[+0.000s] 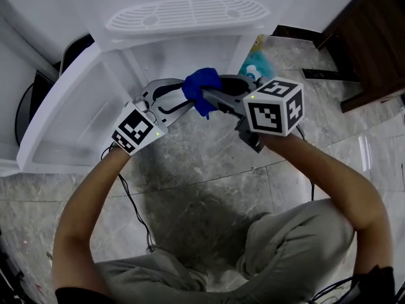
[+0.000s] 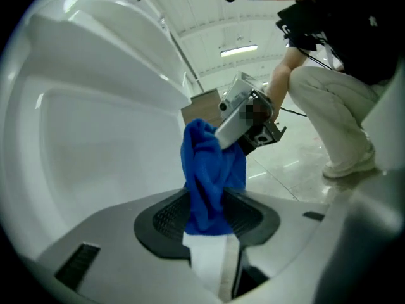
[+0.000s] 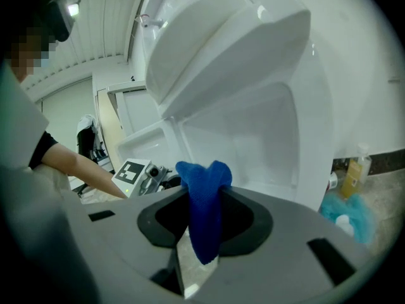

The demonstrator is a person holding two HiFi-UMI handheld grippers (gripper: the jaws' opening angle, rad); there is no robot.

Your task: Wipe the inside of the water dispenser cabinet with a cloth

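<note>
Right gripper (image 1: 212,99) pinches the blue cloth (image 1: 199,87) at the water dispenser cabinet's (image 1: 136,62) open front; left gripper (image 1: 177,97) gapes wide (cloth hanging between, unpressed).

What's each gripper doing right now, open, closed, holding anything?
Left gripper: open, with the crumpled blue terry cloth between its jaws but not pinched.
Right gripper: closed on the cloth.

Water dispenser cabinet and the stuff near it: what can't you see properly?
- Back of the cabinet: head view, the dispenser top and the blue cloth cover it.
- Teal fluffy thing: right gripper view, blurred, unclear what it is.
- Label on the bottle: right gripper view, too small to read.
</note>
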